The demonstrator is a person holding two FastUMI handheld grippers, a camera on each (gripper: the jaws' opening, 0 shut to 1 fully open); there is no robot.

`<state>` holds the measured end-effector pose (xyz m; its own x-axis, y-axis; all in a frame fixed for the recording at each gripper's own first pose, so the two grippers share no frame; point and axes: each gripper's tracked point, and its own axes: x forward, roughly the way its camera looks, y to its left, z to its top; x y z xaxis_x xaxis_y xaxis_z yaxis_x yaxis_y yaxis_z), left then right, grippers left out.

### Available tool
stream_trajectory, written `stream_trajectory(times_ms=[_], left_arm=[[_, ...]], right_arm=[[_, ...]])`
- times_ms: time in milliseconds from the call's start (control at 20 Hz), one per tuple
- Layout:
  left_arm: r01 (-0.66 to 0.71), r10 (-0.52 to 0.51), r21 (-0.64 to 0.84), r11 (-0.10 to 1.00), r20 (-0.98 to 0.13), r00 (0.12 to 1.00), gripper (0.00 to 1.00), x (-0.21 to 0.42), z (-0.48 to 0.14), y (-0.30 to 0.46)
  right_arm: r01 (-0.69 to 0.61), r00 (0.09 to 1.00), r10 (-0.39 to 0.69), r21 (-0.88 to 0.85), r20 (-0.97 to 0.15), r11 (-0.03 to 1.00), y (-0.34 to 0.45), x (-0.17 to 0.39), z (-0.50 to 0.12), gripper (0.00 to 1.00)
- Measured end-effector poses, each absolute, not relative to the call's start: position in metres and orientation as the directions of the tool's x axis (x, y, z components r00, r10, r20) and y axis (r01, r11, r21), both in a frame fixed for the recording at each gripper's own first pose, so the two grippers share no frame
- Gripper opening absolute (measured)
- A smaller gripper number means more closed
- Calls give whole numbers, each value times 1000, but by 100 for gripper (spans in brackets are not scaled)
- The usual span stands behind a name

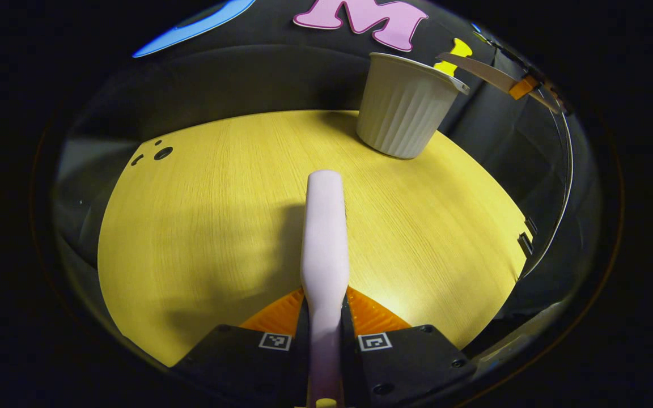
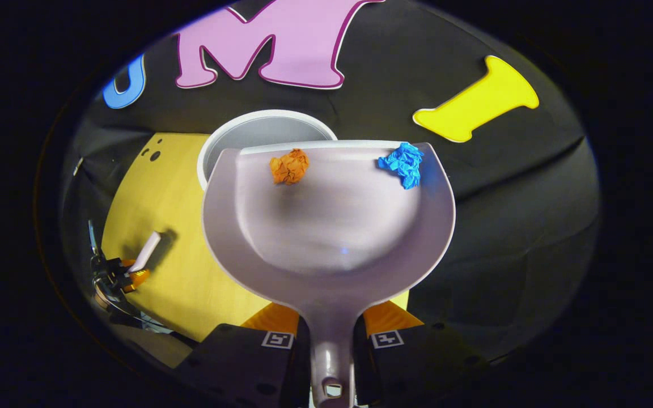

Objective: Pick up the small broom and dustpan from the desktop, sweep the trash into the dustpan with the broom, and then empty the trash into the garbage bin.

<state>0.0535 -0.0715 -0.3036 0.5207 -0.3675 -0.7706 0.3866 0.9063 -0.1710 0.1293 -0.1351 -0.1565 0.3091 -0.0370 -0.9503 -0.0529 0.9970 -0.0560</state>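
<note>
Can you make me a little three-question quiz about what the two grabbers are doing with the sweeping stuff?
1. True or false: the pale lilac plastic dustpan is empty.
2. Which crumpled paper ball lies nearer the dustpan's right-hand corner in the right gripper view? A) orange B) blue
3. Fill in: the left gripper is shut on the pale pink plastic ____ handle.

Key:
1. False. A crumpled orange paper ball and a crumpled blue paper ball lie at its front edge, just above the ribbed white bin. The right gripper clamps the dustpan's handle.
2. B.
3. Broom.
</note>
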Motion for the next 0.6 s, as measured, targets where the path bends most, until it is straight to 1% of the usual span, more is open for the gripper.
stream_trajectory(times_ms=[50,250,300,400,450,600], left_arm=[[384,-367,-173,907,-773,518,28,51,-305,-71],[369,-365,-182,911,-773,520,28,46,-306,-67],[367,-365,-184,912,-772,520,31,46,-306,-66],[365,-364,-184,913,-772,522,31,44,-306,-65],[364,-362,-181,914,-772,523,28,45,-307,-63],[355,-356,-181,917,-773,525,29,42,-308,-60]], right_arm=[[-64,298,-62,-85,-952,994,-141,136,-156,35],[-120,237,-98,-130,-966,984,-150,149,-157,34],[-139,218,-110,-142,-970,980,-152,149,-156,35],[-174,178,-129,-160,-975,972,-154,155,-159,35],[-193,161,-141,-171,-977,966,-155,156,-160,35],[-262,137,-208,-238,-968,935,-162,163,-155,34]])
